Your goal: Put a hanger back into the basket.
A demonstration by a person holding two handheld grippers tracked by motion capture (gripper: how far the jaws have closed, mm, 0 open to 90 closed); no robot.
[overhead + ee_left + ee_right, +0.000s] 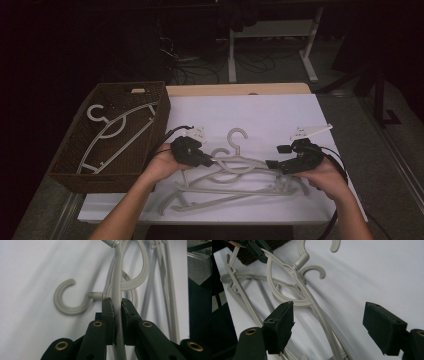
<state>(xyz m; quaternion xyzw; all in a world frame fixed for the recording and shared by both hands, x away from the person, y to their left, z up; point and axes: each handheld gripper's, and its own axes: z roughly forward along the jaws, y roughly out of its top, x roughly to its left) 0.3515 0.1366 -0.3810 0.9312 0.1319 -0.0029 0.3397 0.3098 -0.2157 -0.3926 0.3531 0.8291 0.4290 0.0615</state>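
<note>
Lifting the top pale grey plastic clothes hanger (235, 162) off the small pile of the same hangers (220, 192) on the white table cover (280, 115). Left gripper (212, 161) clamped tight on the thin arm of this hanger. Right gripper (270, 164) with jaws wide apart, holding nothing, the hanger arm passing between them untouched. Likely next: carrying it left to the dark brown woven basket (75, 175), already holding one hanger (117, 132). Needs care to free the hooks from the others below.

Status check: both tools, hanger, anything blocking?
Left tool shut on top hanger. Right tool open, nothing gripped. Hanger tangled with others beneath. Basket at left, one hanger inside.
</note>
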